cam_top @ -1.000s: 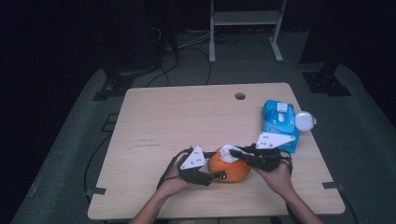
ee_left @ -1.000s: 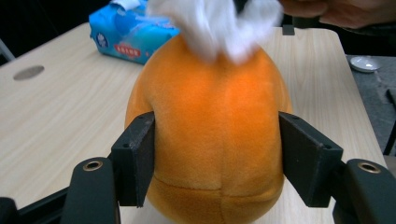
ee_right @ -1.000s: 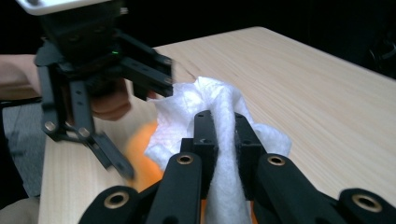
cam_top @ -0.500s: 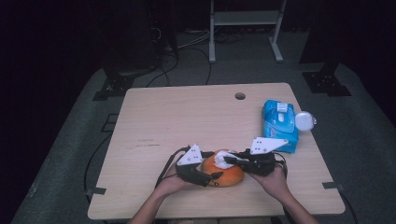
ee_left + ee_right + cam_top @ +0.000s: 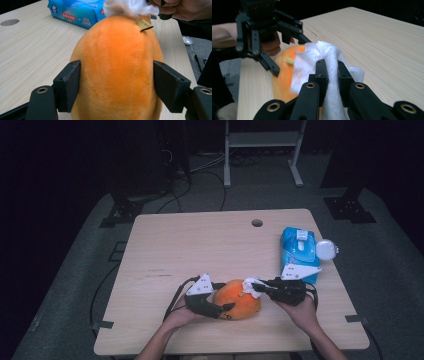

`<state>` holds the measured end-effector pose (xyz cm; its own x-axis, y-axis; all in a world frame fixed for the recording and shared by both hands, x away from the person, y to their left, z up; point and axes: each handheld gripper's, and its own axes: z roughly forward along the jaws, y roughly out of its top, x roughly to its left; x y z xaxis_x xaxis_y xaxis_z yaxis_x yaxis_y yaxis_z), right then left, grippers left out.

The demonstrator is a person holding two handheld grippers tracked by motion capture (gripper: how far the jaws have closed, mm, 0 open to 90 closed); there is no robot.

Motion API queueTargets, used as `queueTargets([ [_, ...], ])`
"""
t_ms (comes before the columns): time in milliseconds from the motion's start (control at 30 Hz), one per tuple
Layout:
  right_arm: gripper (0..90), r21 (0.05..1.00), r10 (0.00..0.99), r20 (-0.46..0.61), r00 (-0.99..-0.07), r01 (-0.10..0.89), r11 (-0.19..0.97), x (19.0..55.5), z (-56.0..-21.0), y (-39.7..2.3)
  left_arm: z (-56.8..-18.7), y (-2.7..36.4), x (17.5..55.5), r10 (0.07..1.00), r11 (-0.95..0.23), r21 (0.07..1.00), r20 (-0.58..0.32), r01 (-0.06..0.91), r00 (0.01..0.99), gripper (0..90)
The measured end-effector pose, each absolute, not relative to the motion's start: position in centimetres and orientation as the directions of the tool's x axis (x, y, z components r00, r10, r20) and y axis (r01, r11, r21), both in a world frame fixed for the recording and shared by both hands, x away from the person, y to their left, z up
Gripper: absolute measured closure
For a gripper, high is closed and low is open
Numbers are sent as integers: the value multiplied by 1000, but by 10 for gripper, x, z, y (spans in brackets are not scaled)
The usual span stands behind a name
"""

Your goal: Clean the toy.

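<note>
Orange plush is what draws the eye: a soft, rounded orange toy [image 5: 237,303] lies on the pale wooden table [image 5: 200,245], low in the high view and a little right of centre, near the table's front edge. The left gripper [image 5: 212,307] comes in from the lower left of that view with its jaws around the toy's near end. In the left gripper view the orange toy [image 5: 117,70] bulges up between the two black jaws; the left jaw sits right against the fabric, while the right one looks to stand just off it, so I cannot tell whether it is truly clamped. These jaws have just been opening a little, with the toy between them.

The right gripper [image 5: 261,289] reaches in from the lower right of the high view, its jaws brought together on a white wipe [image 5: 251,286] that rests on the toy's top. In the right gripper view the white wipe [image 5: 329,75] is pinched between the two black jaws and drapes over the orange fabric, with the left gripper [image 5: 284,57] beyond it at upper left.

A blue pack of wipes [image 5: 300,251] lies at the right of the table, well apart from the toy, with a small white round object [image 5: 326,249] touching its right side.
</note>
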<state>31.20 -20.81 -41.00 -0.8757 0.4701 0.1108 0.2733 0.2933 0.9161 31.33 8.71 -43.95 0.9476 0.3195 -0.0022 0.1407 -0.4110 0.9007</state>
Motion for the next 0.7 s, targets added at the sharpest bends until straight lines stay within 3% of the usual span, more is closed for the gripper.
queueTargets([
  [233, 821, 921, 429, 92, -899, 241, 307, 308, -407, -192, -437, 79, 308, 301, -429, 897, 26, 111, 953, 263],
  [300, 822, 920, 422, 101, -901, 246, 305, 309, -408, -194, -436, 82, 310, 296, -417, 900, 4, 126, 955, 241],
  [433, 821, 920, 414, 93, -906, 238, 313, 308, -410, -195, -435, 85, 318, 331, -392, 897, -69, 203, 941, 100],
  [533, 821, 919, 399, 107, -911, 244, 309, 308, -411, -195, -442, 83, 322, 320, -394, 880, -139, 265, 937, 69],
  [633, 820, 917, 401, 96, -911, 237, 320, 308, -409, -194, -441, 82, 321, 319, -408, 878, -121, 251, 940, 173],
  [700, 821, 918, 411, 94, -907, 238, 317, 307, -407, -194, -435, 81, 317, 328, -411, 893, -45, 185, 944, 280],
])
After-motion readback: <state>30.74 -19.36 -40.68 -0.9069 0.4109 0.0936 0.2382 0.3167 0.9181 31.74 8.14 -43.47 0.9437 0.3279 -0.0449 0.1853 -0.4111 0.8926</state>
